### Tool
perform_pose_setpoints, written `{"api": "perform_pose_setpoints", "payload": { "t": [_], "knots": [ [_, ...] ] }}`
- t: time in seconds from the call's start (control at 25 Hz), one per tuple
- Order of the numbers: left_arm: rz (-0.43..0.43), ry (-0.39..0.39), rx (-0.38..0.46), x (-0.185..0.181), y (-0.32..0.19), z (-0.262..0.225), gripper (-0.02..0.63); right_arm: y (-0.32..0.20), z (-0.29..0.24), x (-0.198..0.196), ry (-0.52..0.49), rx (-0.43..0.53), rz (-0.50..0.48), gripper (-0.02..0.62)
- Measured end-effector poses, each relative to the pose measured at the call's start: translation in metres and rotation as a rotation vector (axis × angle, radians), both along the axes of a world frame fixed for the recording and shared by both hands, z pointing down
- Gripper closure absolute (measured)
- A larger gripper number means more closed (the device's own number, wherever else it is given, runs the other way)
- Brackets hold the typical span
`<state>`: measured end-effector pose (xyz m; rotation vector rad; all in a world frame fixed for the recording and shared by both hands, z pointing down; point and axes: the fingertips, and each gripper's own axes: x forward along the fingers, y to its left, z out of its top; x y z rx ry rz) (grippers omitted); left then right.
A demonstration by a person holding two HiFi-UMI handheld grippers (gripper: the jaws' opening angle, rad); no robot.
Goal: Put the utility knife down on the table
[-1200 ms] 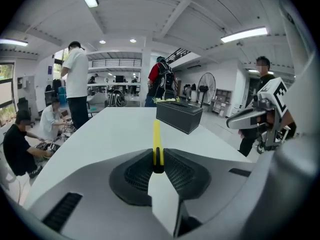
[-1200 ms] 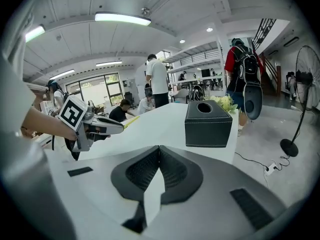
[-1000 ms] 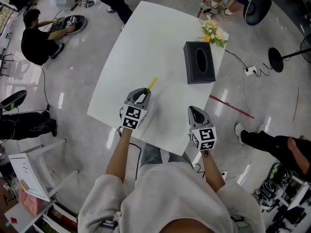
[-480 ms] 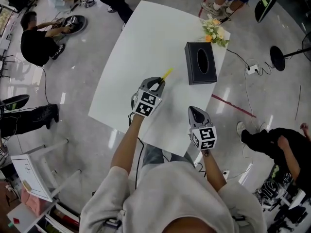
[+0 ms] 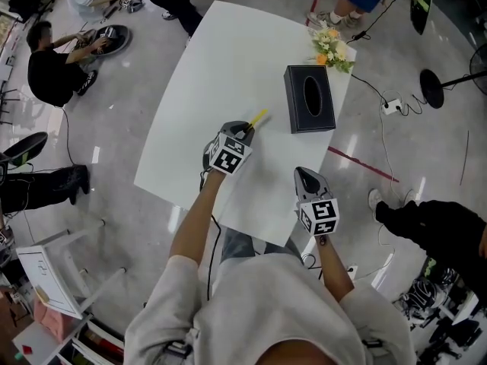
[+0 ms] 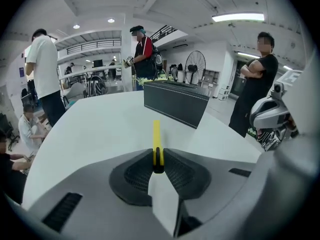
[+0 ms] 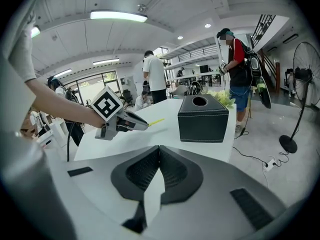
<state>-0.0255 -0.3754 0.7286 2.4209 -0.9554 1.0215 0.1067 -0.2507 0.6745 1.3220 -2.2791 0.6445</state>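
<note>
A thin yellow utility knife (image 5: pixel 259 117) sticks out ahead of my left gripper (image 5: pixel 245 131), whose jaws are shut on its near end. In the left gripper view the knife (image 6: pixel 157 140) runs straight forward from between the pads, above the white table (image 6: pixel 100 119). The right gripper view shows the left gripper (image 7: pixel 137 124) holding the knife (image 7: pixel 156 121) above the tabletop, tilted down. My right gripper (image 5: pixel 304 176) hovers at the table's near edge, jaws shut with nothing in them (image 7: pixel 158 156).
A black tissue box (image 5: pixel 309 97) stands on the table (image 5: pixel 221 67) just right of the knife, with a small bunch of flowers (image 5: pixel 331 49) behind it. People stand and crouch around the table; cables and fan stands lie on the floor to the right.
My left gripper has carried the knife forward and right, toward the tissue box, and lower over the table. The right gripper has stayed where it was.
</note>
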Motion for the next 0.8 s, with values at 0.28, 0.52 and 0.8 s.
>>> {"api": "perform_pose_setpoints", "payload": {
  "t": [0.28,0.52,0.8],
  "knots": [
    [0.0,-0.053,-0.07,-0.008,0.004,0.021,0.532,0.007,0.001,0.001,0.0,-0.006,-0.005,0.565],
    [0.005,-0.056,-0.099,-0.007,0.004,0.023,0.532,0.014,0.003,0.001,0.004,-0.017,-0.007,0.565],
    [-0.007,-0.053,-0.072,-0.009,0.004,0.021,0.532,0.021,0.005,-0.002,0.009,-0.026,-0.012,0.564]
  ]
}}
